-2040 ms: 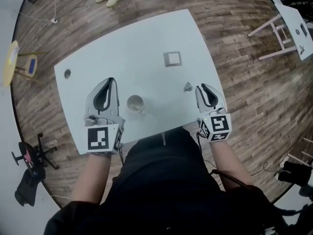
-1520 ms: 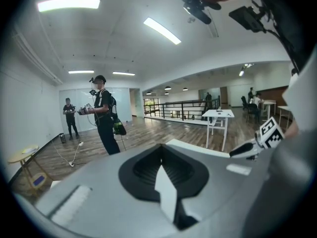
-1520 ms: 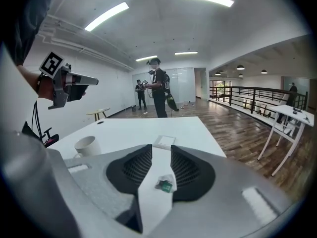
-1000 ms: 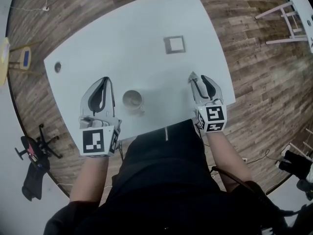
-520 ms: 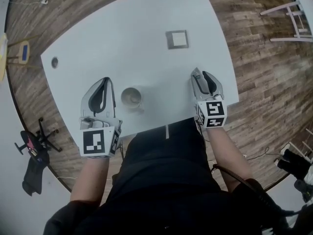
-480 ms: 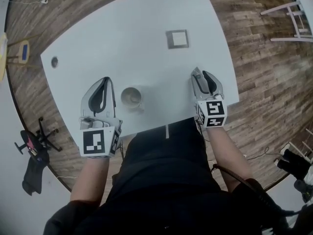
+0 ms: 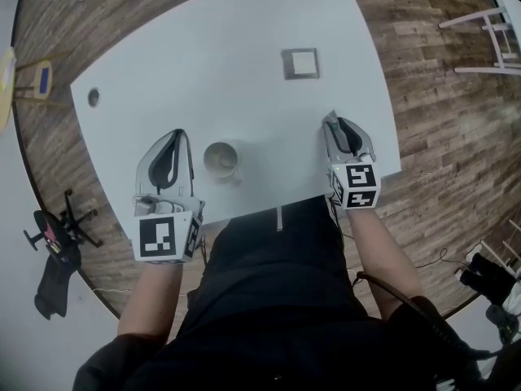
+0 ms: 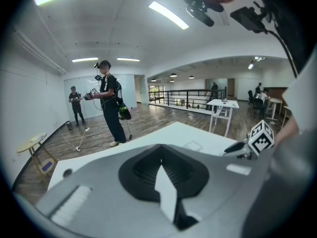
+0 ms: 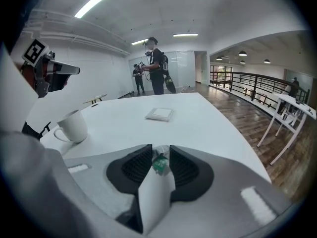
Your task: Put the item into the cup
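White table (image 7: 244, 55), four-sided, is standing on a wooden floor (image 7: 440, 96); its near edge is running close under both grippers and against the person's body.

Cup (image 7: 221, 157), white, with a handle: it is standing upright near the near edge, roughly mid-width, with nothing visible inside it from the head view.

Square tile (image 7: 303, 63), flat and pale: it is lying at 1 o'clock of the cup, well apart from it.

Round hole (image 7: 94, 97): it is sitting near the table's left corner, at 10 o'clock of the cup.

Open room: bare tabletop is stretching wide at 12 o'clock of the cup and also between the cup and the right-hand edge, at 3 o'clock.

Left gripper (image 7: 181, 137): it is hovering just beside the cup at 9 o'clock, its jaws closed together on nothing.

Right gripper (image 7: 330, 120): it is working at 3 o'clock of the cup, well apart from it and near the table's right-hand edge and front corner. Its jaws have just been closing and are now pinching the tea bag (image 9: 159, 163), whose green tag is showing between the two pads. The bag is sitting wholly outside the cup.
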`<state>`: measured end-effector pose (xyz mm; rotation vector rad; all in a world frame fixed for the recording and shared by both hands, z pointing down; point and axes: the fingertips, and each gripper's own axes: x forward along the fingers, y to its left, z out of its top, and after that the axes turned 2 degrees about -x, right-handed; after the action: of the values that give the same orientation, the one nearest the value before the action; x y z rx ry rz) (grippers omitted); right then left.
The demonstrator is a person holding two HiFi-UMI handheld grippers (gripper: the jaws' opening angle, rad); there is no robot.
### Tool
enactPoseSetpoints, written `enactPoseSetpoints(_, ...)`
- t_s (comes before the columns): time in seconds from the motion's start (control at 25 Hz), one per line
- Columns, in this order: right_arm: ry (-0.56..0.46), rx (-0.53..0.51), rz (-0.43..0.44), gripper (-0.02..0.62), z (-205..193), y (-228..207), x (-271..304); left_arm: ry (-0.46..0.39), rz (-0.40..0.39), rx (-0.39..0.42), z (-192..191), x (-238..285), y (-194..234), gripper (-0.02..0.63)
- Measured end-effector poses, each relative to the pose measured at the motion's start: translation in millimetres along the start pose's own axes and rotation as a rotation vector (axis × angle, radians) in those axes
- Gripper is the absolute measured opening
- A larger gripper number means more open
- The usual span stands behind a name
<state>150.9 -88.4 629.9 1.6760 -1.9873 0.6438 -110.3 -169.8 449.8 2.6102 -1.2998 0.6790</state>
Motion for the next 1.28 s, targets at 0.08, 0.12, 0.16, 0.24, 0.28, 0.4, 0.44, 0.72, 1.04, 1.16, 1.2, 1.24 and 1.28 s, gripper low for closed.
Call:
enactPoseSetpoints(0.08, 0.006, -0.005, 0.003, 0.098, -1.6, -1.4, 0.3, 0.0, 0.004, 0.002, -0.8, -1.7, 0.2, 0.006)
enactPoseSetpoints(0.12, 0.01, -0.006, 0.005, 0.086, -2.2, -2.1, 0.6, -0.001, 0.006, 0.003, -0.5, -2.2, 0.1, 0.006)
enactPoseSetpoints(0.16, 0.014, -0.005, 0.006, 0.073, -2.5, -2.9, 0.9, -0.003, 0.007, 0.004, 0.2, -2.5, -0.2, 0.006)
enactPoseSetpoints(0.24, 0.005, 0.003, 0.007, 0.053, -0.1, -4.6, 0.2, -0.009, 0.009, 0.005, 2.8, -3.0, -1.2, 0.006)
enactPoseSetpoints(0.28, -0.009, 0.004, 0.006, 0.046, 3.2, -5.1, -1.1, -0.013, 0.009, 0.006, 4.1, -3.4, -1.7, 0.006)
enactPoseSetpoints(0.4, -0.054, -0.012, 0.0, 0.027, 15.4, -3.7, -5.8, -0.024, 0.011, 0.01, 6.3, -6.5, -1.3, 0.006)
enactPoseSetpoints(0.44, -0.065, -0.018, 0.0, 0.025, 18.5, -3.0, -7.0, -0.027, 0.014, 0.011, 6.3, -7.8, -0.8, 0.008)
enactPoseSetpoints(0.72, -0.104, -0.047, 0.002, 0.02, 34.4, -2.3, -15.0, -0.053, 0.029, 0.014, 14.5, -14.3, 0.7, 0.006)
enactPoseSetpoints(1.04, -0.146, -0.071, 0.009, 0.017, 55.3, 0.5, -25.3, -0.124, 0.066, 0.006, 28.2, -26.1, 7.7, 0.008)
enactPoseSetpoints(1.16, -0.163, -0.082, 0.012, 0.017, 64.2, 0.7, -29.3, -0.145, 0.078, 0.002, 34.1, -29.7, 9.6, 0.008)
enactPoseSetpoints(1.2, -0.168, -0.085, 0.012, 0.017, 67.6, 0.8, -30.9, -0.152, 0.081, 0.001, 36.2, -31.1, 10.1, 0.006)
enactPoseSetpoints(1.24, -0.174, -0.088, 0.012, 0.017, 70.9, 1.1, -32.4, -0.158, 0.083, 0.0, 38.1, -32.8, 10.7, 0.006)
enactPoseSetpoints(1.28, -0.18, -0.092, 0.012, 0.018, 74.2, 1.5, -33.7, -0.165, 0.086, 0.0, 40.0, -34.6, 11.3, 0.006)
